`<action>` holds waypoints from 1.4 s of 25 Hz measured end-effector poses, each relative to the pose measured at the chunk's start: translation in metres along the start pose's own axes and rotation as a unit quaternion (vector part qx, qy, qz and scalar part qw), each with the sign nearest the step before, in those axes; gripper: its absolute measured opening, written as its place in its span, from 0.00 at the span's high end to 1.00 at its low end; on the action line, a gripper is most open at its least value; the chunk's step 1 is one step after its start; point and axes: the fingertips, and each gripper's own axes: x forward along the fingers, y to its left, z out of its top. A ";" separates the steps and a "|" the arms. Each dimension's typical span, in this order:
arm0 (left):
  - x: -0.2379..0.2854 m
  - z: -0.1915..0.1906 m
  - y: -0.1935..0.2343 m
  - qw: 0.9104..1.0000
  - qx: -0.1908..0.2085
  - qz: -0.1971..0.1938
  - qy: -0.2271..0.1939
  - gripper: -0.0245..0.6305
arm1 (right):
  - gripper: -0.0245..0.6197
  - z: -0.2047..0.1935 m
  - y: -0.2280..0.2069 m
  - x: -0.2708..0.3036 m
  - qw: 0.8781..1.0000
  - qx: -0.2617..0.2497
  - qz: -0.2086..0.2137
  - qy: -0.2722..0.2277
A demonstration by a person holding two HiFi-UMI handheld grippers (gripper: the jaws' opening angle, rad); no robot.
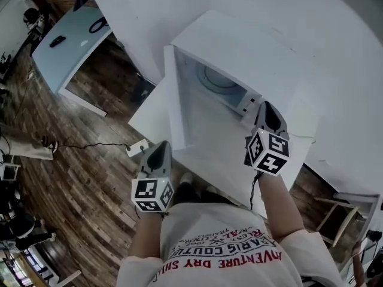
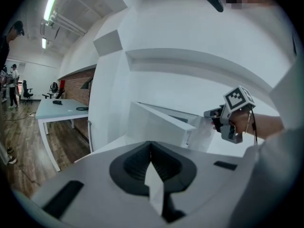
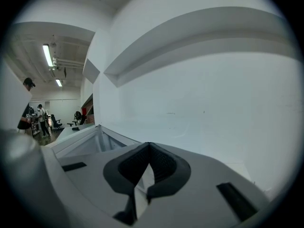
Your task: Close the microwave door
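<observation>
A white microwave (image 1: 269,58) stands on a white table (image 1: 146,115) against the wall. Its door (image 1: 173,100) is swung open to the left, and the cavity with a round turntable (image 1: 218,79) shows. My left gripper (image 1: 161,149) is shut and empty, just outside the door's free edge. My right gripper (image 1: 268,107) is shut and empty too, at the front right of the oven by its control panel. In the left gripper view the open door (image 2: 159,122) lies ahead of the left gripper (image 2: 151,148), with the right gripper (image 2: 213,114) beyond it. The right gripper (image 3: 148,150) looks over the oven's top edge (image 3: 88,141).
A second white table (image 1: 72,37) with small dark objects stands at the far left on the wood floor. A power strip (image 1: 137,148) with a cable lies on the floor by the left gripper. A wooden chair (image 1: 335,214) is at the right. People (image 2: 12,80) stand far off.
</observation>
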 end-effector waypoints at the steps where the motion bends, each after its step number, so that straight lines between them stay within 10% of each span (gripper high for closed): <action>1: 0.005 0.001 -0.008 1.000 0.002 -0.009 0.000 0.95 | 0.95 0.000 0.000 0.000 1.000 -0.001 0.002 -0.001; 16: 0.087 0.030 -0.074 0.978 0.110 -0.177 0.023 0.95 | 0.95 -0.001 -0.006 0.005 1.000 0.001 -0.022 -0.016; 35: 0.149 0.044 -0.095 0.937 0.132 -0.320 0.043 0.95 | 0.95 -0.001 -0.007 0.004 0.996 0.017 -0.085 -0.013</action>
